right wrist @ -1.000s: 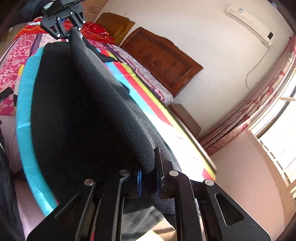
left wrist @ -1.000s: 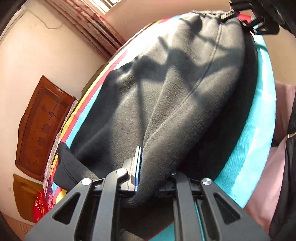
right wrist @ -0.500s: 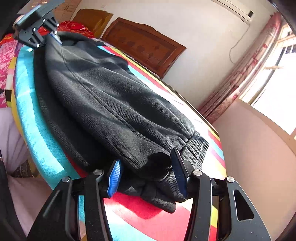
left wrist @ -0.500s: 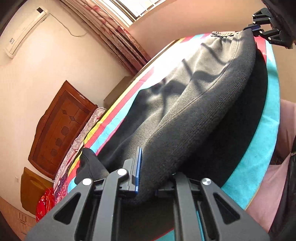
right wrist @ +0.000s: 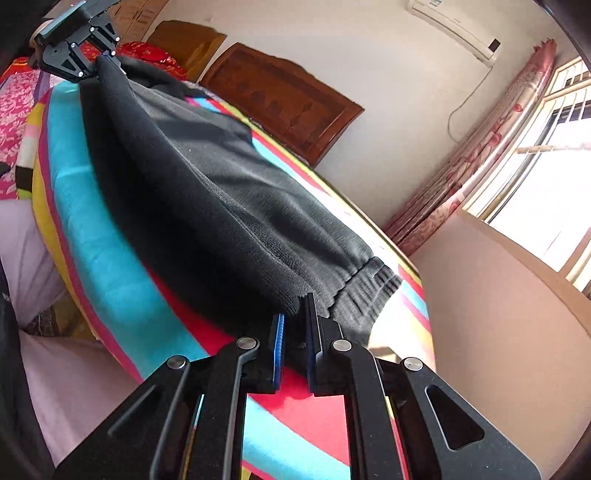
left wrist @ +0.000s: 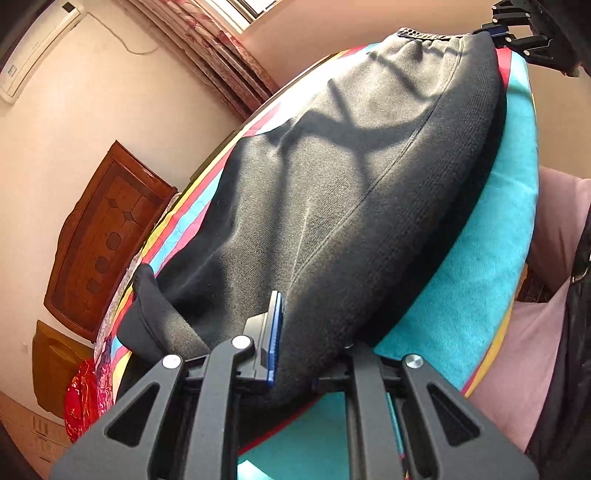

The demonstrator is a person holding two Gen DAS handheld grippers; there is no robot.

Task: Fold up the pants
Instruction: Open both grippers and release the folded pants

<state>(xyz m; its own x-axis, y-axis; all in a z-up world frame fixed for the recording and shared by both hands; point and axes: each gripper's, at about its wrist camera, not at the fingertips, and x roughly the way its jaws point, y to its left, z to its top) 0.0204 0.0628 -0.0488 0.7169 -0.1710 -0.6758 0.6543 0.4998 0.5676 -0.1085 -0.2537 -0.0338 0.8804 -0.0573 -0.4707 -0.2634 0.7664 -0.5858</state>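
Note:
Dark grey pants [left wrist: 351, 184] lie stretched lengthwise on the striped bed cover [left wrist: 491, 277], one leg over the other. My left gripper [left wrist: 310, 332] pinches the near fold of one end; its jaws are opening slightly with cloth still pressed between them. The right gripper [left wrist: 517, 29] is at the gathered cuff at the far end. In the right wrist view the pants [right wrist: 221, 192] run away from my right gripper [right wrist: 295, 332], which is shut on the cuff's edge. The left gripper [right wrist: 79, 51] holds the far end there.
A wooden headboard [right wrist: 280, 96] stands against the wall behind the bed. Curtains [right wrist: 480, 177] and a low ledge [right wrist: 498, 314] lie on the window side. Pink cloth [left wrist: 554, 258] hangs off the bed's near edge. A red bundle [left wrist: 85, 395] sits near the headboard [left wrist: 107, 240].
The pants, held up a second ago, now rest on the cover. The right jaws stood open around the cuff half a second ago and have closed on it. The left grip holds.

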